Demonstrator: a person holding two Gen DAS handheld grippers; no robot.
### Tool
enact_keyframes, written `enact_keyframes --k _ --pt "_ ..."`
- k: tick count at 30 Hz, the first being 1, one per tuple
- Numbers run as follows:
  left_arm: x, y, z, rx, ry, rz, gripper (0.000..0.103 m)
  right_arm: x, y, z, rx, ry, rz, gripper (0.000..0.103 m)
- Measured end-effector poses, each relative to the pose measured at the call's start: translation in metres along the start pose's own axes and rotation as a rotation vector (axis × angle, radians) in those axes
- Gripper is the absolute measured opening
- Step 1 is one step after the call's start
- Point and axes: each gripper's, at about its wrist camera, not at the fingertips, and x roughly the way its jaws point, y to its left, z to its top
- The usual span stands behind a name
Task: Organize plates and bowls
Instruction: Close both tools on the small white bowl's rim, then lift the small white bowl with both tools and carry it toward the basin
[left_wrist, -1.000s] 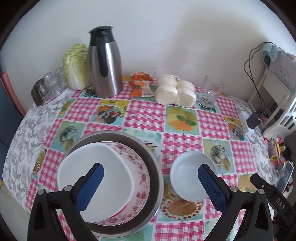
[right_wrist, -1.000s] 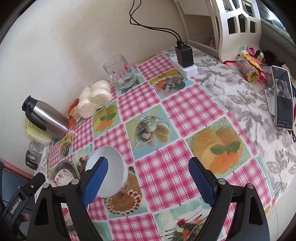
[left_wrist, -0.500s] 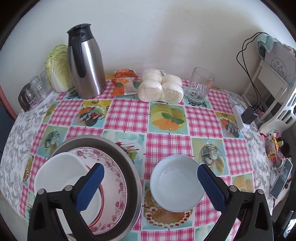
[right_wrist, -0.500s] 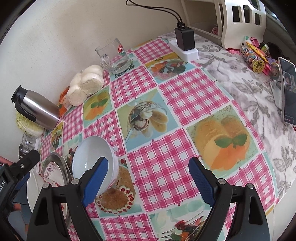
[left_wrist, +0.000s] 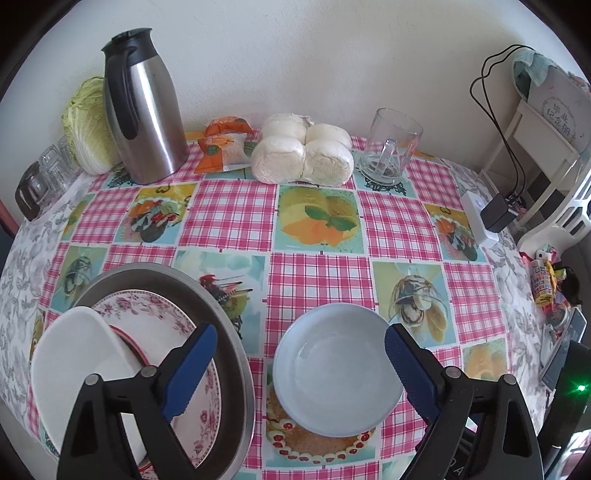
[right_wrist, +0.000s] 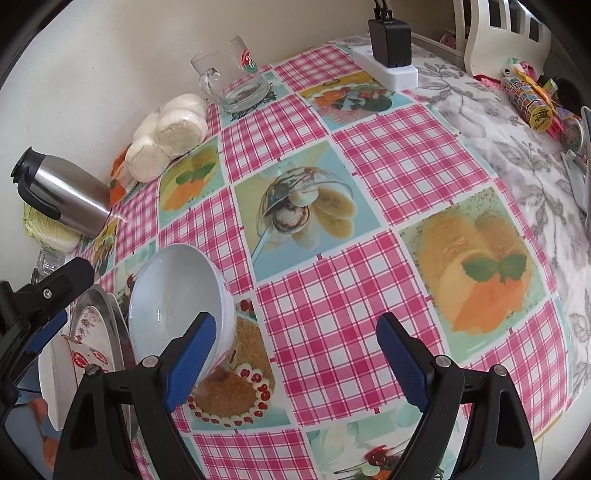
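Jaws of the left gripper (left_wrist: 297, 363) have just narrowed slightly around the pale bowl (left_wrist: 338, 369) (not yet pinching); it sits on the desk (left_wrist: 229, 218) beside the stacked plates (left_wrist: 159, 354). Right gripper (right_wrist: 295, 363) stays spread, empty.

Readable text: scant.
Chinese characters, roughly "毕业纪念册", on a white card (left_wrist: 557, 110) at far right; red-green round logo on glass mug (right_wrist: 248, 59), illegible.

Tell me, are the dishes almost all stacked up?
Partly. A floral plate and a white bowl already sit in the metal basin. The pale blue bowl stands alone on the tablecloth, between the open left claw's fingers. Neither claw holds anything.
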Motion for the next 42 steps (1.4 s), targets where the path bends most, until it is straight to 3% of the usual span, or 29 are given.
enact_keyframes --k 15,19,22,24,30,37,39,42 --pt "0.022 -0.007 -0.001 0.012 0.041 -0.014 0.085 0.013 0.010 0.000 -0.033 0.002 0.018 0.089" --pt "0.028 -0.005 -0.001 0.001 0.053 -0.018 0.082 0.015 0.018 0.000 -0.068 -0.045 -0.001 0.089" --pt "0.031 -0.004 -0.001 -0.004 0.061 -0.020 0.077 0.014 0.023 0.001 -0.084 -0.066 0.036 0.087" --pt "0.032 -0.003 -0.002 -0.008 0.064 -0.022 0.076 0.017 0.026 0.001 -0.087 -0.064 0.042 0.070" --pt "0.033 -0.001 -0.002 -0.013 0.067 -0.028 0.073 0.023 0.029 -0.001 -0.088 -0.045 0.048 0.037" --pt "0.038 0.000 -0.003 -0.022 0.077 -0.026 0.072 0.023 0.037 -0.002 -0.112 -0.060 0.101 0.027" --pt "0.038 0.001 -0.002 -0.021 0.078 -0.025 0.072 0.028 0.039 -0.003 -0.113 -0.051 0.104 0.018" --pt "0.039 0.000 -0.003 -0.019 0.080 -0.024 0.072 0.031 0.037 -0.004 -0.101 -0.034 0.126 0.012"
